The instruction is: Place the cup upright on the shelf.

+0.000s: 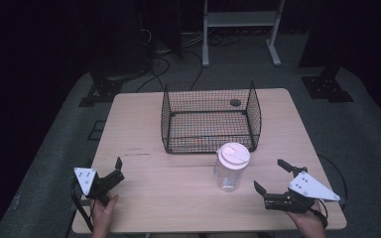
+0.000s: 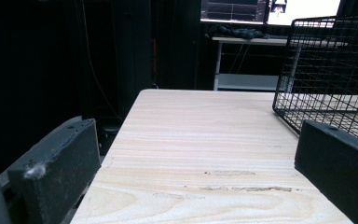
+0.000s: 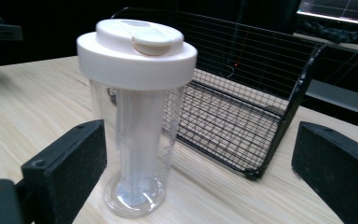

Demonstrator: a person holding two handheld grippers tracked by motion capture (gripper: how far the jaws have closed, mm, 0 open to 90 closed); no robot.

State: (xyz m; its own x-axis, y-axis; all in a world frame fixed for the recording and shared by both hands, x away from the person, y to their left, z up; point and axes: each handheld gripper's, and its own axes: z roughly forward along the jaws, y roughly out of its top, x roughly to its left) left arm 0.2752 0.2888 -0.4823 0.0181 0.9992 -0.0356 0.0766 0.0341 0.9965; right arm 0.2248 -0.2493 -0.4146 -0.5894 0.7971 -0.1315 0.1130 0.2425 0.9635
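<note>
Overhead, jar [image 1: 231,167] stands upright before basket [image 1: 210,118], nearer right gripper [image 1: 273,174], jaws apart; left gripper [image 1: 118,169] sits well apart. Left gripper view: jaws apart over bare table [image 2: 205,140]. Right gripper view: jar [image 3: 137,116] ahead, toward the left jaw.

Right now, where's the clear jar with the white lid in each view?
High view: jar stands lower centre, just before the basket.
Left gripper view: jar not in it; basket at right.
Right gripper view: jar left of centre, close, basket behind it.
Shared landmark: the basket.
</note>
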